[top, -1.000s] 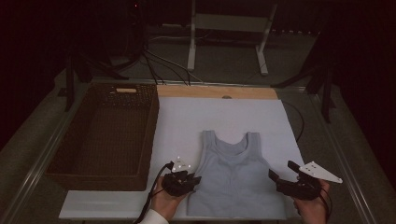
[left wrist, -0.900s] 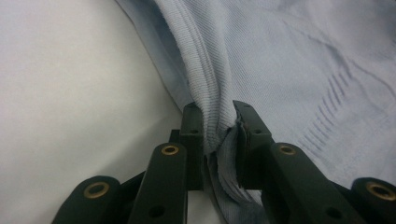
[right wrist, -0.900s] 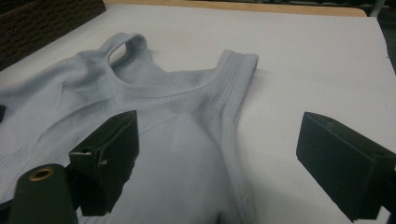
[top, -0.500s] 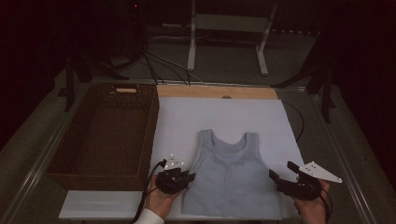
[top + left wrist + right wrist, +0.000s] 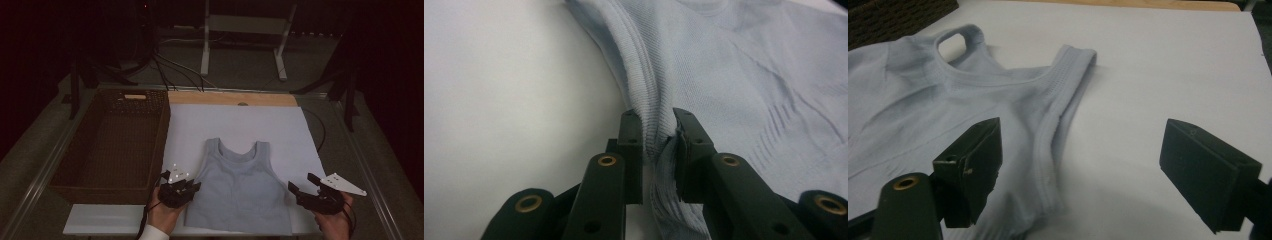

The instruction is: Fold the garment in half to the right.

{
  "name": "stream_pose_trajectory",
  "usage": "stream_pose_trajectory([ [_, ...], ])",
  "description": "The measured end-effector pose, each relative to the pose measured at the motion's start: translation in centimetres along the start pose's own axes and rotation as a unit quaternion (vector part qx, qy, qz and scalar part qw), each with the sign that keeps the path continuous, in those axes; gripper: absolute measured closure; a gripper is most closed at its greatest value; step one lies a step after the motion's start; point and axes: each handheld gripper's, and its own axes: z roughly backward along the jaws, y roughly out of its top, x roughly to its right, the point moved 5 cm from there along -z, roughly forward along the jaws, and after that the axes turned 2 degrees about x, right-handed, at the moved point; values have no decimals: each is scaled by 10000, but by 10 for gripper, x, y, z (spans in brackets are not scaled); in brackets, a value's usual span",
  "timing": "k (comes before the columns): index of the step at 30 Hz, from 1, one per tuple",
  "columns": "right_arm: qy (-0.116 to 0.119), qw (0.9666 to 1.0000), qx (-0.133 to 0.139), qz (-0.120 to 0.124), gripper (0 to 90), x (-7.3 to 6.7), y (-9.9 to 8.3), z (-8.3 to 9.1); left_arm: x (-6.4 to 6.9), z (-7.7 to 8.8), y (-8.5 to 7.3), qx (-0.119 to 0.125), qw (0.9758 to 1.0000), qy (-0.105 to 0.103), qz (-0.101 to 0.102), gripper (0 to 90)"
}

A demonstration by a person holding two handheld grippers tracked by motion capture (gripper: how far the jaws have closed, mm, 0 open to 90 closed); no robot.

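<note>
The light blue vest (image 5: 240, 192) lies flat on the white desk (image 5: 250, 125), beside the basket (image 5: 110, 145). Its neck points away from the person and its hem points toward them. The left gripper (image 5: 192, 186) has its jaws pinched on the vest's side edge; the left gripper view shows that folded seam squeezed between them. The right gripper (image 5: 302, 184) has wide jaws holding nothing, over the other edge. The left hand and the vest's edge have moved a little toward the basket.
</note>
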Motion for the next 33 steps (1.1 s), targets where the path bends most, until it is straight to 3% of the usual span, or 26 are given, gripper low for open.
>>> stream_pose_trajectory([
  [1,1,10000,-1,2,174,0,0,0,1,1,0,-15,9999,68,-92,776],
  [4,11,10000,0,-1,174,-1,0,-1,4,0,1,-33,9999,46,-122,776],
  [18,36,10000,-12,33,173,-3,0,-2,6,-8,7,-10,9990,-373,247,773],
  [33,76,10000,2,46,172,-7,0,-3,18,-4,25,70,9975,-657,250,764],
])
